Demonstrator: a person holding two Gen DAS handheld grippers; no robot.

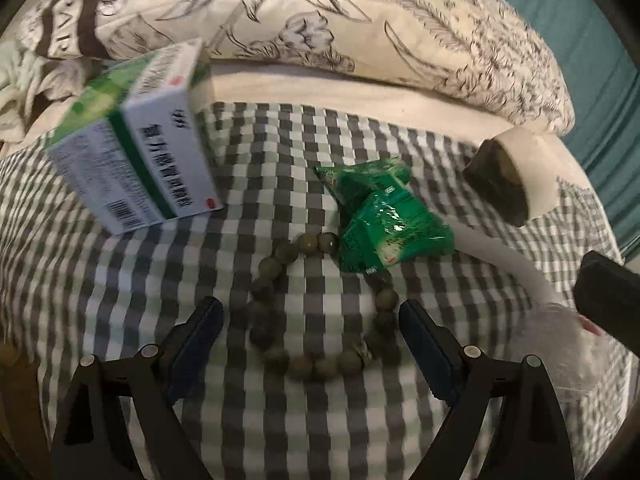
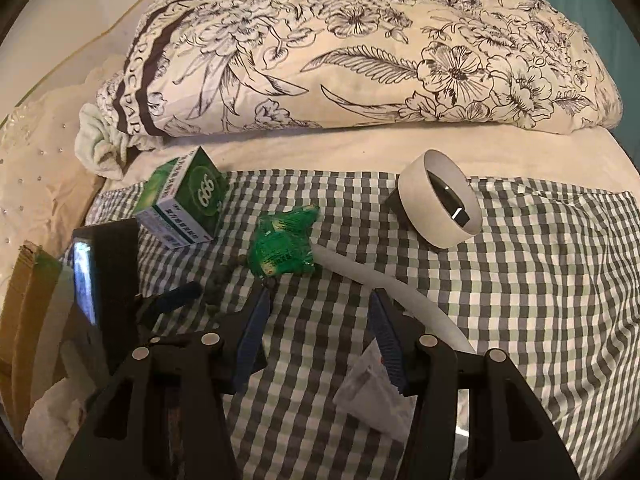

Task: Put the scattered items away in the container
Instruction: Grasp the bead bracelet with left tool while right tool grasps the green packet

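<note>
Olive-green round-bead bracelet [image 1: 320, 304] lies btwn left gripper [image 1: 310, 334] jaws, spread wide, no contact. Right gripper [image 2: 318, 344] jaws spread approx halfway, empty, over checked bedsheet [image 2: 520, 280].

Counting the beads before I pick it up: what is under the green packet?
The green packet lies over part of the bead bracelet; beads emerge at both its edges. The covered beads cannot be seen.

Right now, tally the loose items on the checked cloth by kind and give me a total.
Medicine box: 1
Green snack packet: 1
Bead bracelet: 1
Tape roll: 1
Clear plastic packet: 1
Total: 5
</note>
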